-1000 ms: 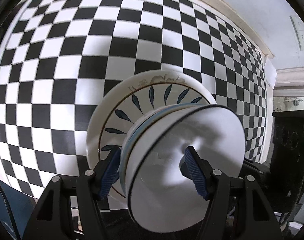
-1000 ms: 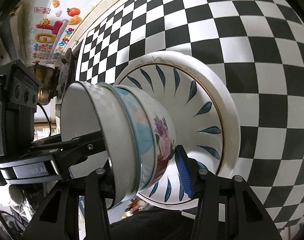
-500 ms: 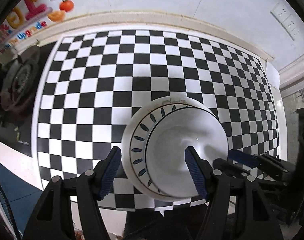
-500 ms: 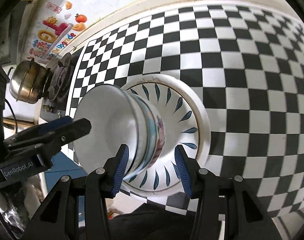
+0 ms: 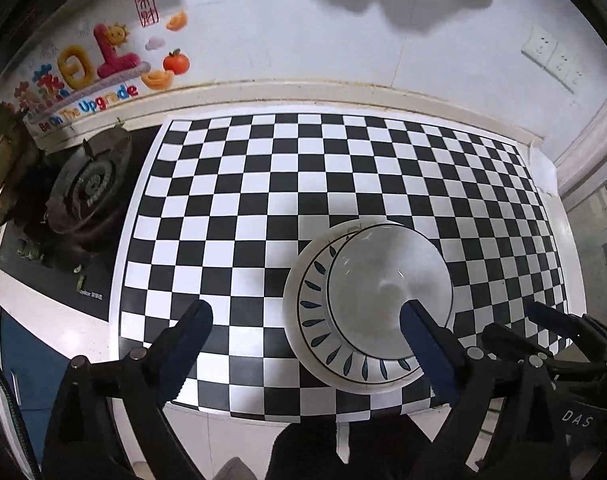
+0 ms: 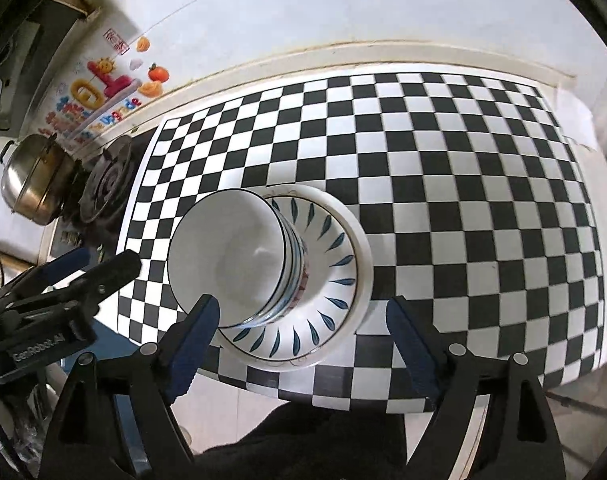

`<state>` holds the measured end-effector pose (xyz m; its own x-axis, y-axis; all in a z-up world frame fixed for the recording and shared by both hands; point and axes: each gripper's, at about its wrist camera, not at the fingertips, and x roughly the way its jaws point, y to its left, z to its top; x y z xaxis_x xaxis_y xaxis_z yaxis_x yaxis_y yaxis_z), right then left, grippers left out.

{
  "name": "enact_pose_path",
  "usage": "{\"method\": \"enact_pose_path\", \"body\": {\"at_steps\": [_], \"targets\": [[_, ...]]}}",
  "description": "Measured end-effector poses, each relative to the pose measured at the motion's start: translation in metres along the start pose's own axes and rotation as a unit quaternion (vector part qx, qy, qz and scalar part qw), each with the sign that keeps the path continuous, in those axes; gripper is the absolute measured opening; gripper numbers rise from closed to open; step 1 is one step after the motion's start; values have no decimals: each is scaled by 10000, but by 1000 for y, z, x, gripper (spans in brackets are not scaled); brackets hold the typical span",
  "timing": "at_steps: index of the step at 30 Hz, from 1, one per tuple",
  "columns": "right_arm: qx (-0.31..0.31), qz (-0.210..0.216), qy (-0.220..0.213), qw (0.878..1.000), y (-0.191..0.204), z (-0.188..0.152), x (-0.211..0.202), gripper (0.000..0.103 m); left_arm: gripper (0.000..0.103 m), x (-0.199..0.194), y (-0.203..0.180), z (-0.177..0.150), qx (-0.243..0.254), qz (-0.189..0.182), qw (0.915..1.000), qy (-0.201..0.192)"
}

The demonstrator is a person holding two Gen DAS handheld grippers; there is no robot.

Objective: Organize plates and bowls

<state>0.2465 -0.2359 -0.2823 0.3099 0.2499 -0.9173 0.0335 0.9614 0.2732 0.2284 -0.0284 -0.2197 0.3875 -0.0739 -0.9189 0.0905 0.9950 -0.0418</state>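
White bowls left stacked — both tongs have withdrawn, spread.

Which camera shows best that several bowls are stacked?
The right wrist view: the stacked bowls show their layered sides on the plate. The left wrist view looks into the top bowl only.

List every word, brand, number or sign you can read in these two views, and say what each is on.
"Be On The Upgrade" on the colourful wall sticker with fruit and a sun.
"GenRobot.AI" on the black body of the left tongs, seen from the right wrist.
"DAS" on the black body of the right tongs, seen from the left wrist; any further letters are cut off.
Red seal characters above the sticker: too blurred to read.
Small print on the black glass stove top: too small to read.
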Motion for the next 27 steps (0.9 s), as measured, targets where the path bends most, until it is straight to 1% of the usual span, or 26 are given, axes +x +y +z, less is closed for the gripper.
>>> {"method": "enact_pose_path", "body": {"at_steps": [5,8,12,17,19,21,23,25,27], "targets": [[13,-243,-219,9995,7,-15,-17,90,96,-15,-3,-8,99,59,9998,-156],[-6,-304,-340,9990,10,-22,-30,90,96,-25,-6,-14,89,93,9996,-245],[-130,-451,-611,9970,16,-29,-51,90,96,-48,-8,-22,34,129,9988,-481],[-247,-518,-1046,9929,23,-42,-91,90,96,-93,-11,-39,-61,281,9948,-975],[-329,-537,-1227,9904,27,-50,-111,90,96,-112,-12,-48,-116,284,9928,-1156],[-433,-586,-1445,9868,31,-62,-134,90,96,-129,-14,-57,-125,302,9913,-1271],[-530,-636,-1599,9837,35,-75,-154,90,96,-150,-17,-71,-171,419,9888,-1423],[-587,-610,-1696,9819,38,-90,-173,90,96,-170,-20,-86,-210,535,9857,-1586],[-671,-571,-1835,9791,41,-108,-194,90,96,-188,-23,-102,-255,566,9836,-1692]]}}
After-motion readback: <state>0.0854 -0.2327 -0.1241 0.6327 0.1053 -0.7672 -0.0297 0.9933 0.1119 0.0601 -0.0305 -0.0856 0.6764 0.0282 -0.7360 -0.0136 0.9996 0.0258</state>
